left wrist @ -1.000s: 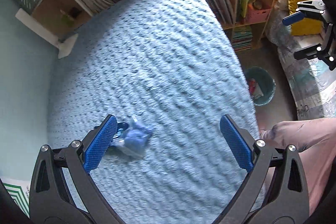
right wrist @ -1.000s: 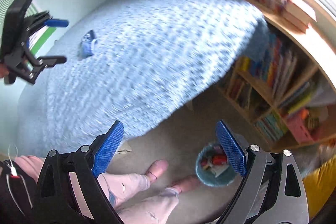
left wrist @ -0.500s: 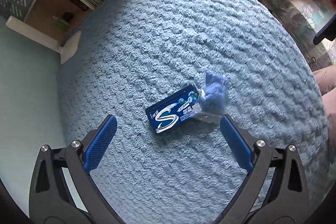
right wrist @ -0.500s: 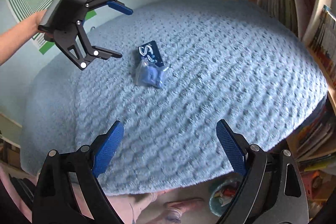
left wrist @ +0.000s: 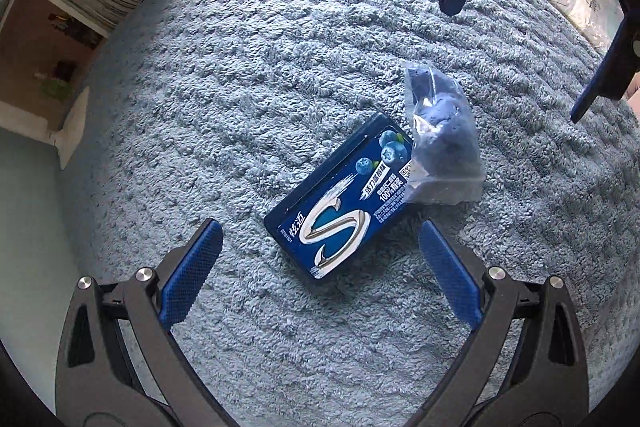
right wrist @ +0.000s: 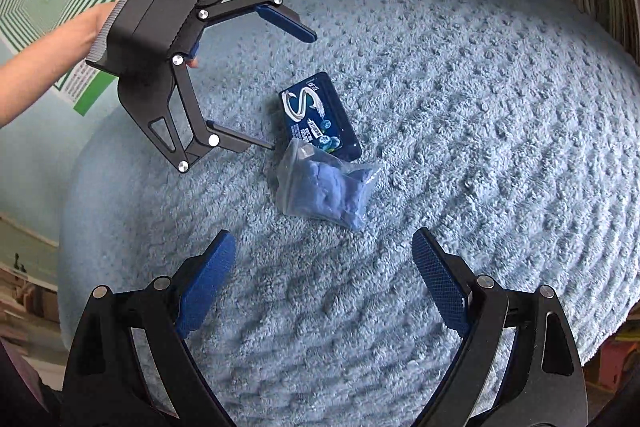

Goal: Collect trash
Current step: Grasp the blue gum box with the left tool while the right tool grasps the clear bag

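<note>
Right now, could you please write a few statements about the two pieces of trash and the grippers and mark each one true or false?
1. The gum pack lies flat on the blue blanket. True.
2. The left gripper is shut on the gum pack. False: its jaws stand open and empty, short of the pack.
3. The clear bag of blue material overlaps one end of the gum pack. True.
4. The right gripper holds the bag. False: it is open, with the bag lying on the blanket ahead of it.
5. A trash bin stands on the blanket beside the pack. False: only the pack and the bag lie there.
</note>
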{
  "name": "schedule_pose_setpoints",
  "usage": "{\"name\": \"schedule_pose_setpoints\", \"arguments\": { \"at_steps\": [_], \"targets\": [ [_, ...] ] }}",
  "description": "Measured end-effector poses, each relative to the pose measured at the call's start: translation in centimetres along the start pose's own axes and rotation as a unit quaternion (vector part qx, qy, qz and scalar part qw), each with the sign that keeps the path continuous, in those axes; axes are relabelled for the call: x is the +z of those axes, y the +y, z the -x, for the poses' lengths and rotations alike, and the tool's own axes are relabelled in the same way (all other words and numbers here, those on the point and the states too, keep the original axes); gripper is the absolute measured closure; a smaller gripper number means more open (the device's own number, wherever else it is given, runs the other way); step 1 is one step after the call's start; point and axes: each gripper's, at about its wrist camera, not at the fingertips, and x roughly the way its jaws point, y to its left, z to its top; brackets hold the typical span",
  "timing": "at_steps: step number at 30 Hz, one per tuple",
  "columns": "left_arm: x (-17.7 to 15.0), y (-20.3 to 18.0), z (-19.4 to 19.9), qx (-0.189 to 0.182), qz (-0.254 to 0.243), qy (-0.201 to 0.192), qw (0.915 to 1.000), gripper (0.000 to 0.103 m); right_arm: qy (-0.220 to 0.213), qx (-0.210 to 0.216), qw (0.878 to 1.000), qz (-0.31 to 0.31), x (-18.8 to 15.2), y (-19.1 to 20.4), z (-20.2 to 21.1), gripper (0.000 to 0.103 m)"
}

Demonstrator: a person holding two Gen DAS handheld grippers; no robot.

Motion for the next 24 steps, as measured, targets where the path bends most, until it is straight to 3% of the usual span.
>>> {"name": "schedule_pose_setpoints", "arguments": {
  "at_steps": [3, 10, 11, 12, 14, 17, 18, 24],
  "targets": [
    [-0.3, 0.2, -1.6, -0.007, -0.007, 0.007, 0.9999, 0.007, 0.01, -0.003, 1.0, 0.027, 1.0, 0.7, -1.7, 0.014],
    [0.0, 1.3, -2.6, -0.037, -0.026, -0.029, 0.9985, 0.006, 0.012, -0.017, 0.999, 0.03, 2.7, 0.7, -4.7, 0.015],
    [0.1, 1.3, -2.7, -0.038, -0.027, -0.036, 0.9983, 0.006, 0.014, -0.023, 0.999, 0.031, 2.9, 0.8, -5.2, 0.018],
    [0.4, 1.3, -2.7, -0.038, -0.028, -0.041, 0.9981, 0.007, 0.021, -0.025, 0.999, 0.033, 2.9, 1.0, -5.6, 0.029],
    [0.7, 1.2, -2.7, -0.048, -0.032, -0.053, 0.9969, 0.013, 0.017, -0.04, 0.998, 0.043, 2.9, 1.5, -5.8, 0.037],
    [1.6, 1.1, -2.6, -0.064, -0.035, -0.054, 0.9959, 0.029, 0.018, -0.042, 0.998, 0.036, 2.4, 1.7, -5.6, 0.055],
    [1.7, 1.2, -2.5, -0.073, -0.032, -0.053, 0.9954, 0.04, 0.017, -0.036, 0.999, 0.029, 2.1, 1.5, -5.3, 0.057],
    [1.9, 0.7, -2.1, -0.066, -0.014, -0.046, 0.9967, 0.044, 0.015, -0.02, 1.0, 0.005, -0.1, 0.7, -3.2, 0.062]
  ]
}}
